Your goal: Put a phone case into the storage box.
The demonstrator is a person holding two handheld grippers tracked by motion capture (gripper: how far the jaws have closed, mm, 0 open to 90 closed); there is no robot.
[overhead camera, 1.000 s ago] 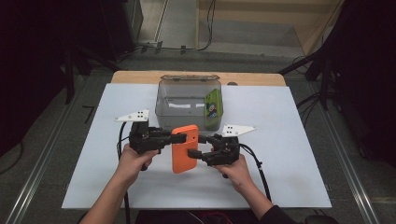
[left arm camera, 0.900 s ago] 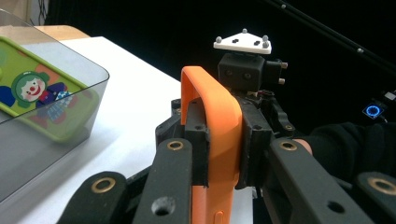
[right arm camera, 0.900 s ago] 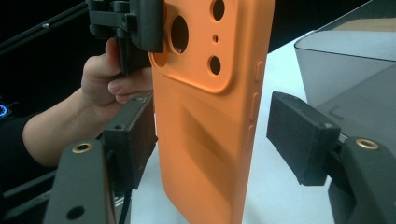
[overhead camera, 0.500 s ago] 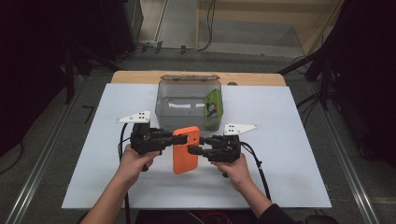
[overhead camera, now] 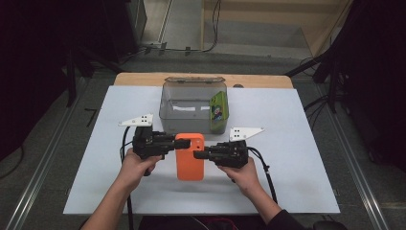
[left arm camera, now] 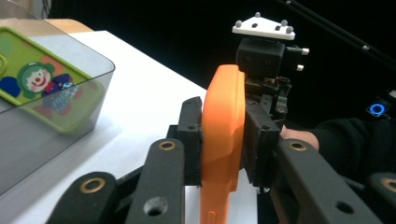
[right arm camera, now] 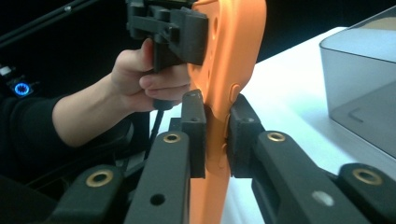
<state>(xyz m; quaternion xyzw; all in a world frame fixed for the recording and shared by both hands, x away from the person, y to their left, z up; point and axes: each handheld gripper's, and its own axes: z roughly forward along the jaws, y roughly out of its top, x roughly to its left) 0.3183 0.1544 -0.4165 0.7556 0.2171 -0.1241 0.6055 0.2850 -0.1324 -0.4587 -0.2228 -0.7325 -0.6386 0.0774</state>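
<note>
An orange phone case [overhead camera: 189,160] hangs just above the white sheet between my two grippers. My left gripper [overhead camera: 173,143] holds its left edge near the top. In the left gripper view [left arm camera: 223,137] the pads still lie on both faces of the case [left arm camera: 224,121], though the jaws have just been opening a little. My right gripper [overhead camera: 197,154] has just been closing and is shut on the case's right edge. In the right gripper view [right arm camera: 215,128] both pads press the case [right arm camera: 233,56] by its side button.
A clear grey tub [overhead camera: 191,103] stands just behind the case, with a green clown-printed pack [overhead camera: 219,112] upright against its right wall. The white sheet [overhead camera: 297,143] covers the table, with bare room left and right of the hands. Dark floor and cables surround the table.
The right gripper has shifted slightly left onto the case's right edge and its jaws have closed on it. The left gripper and the case have stayed in place.
</note>
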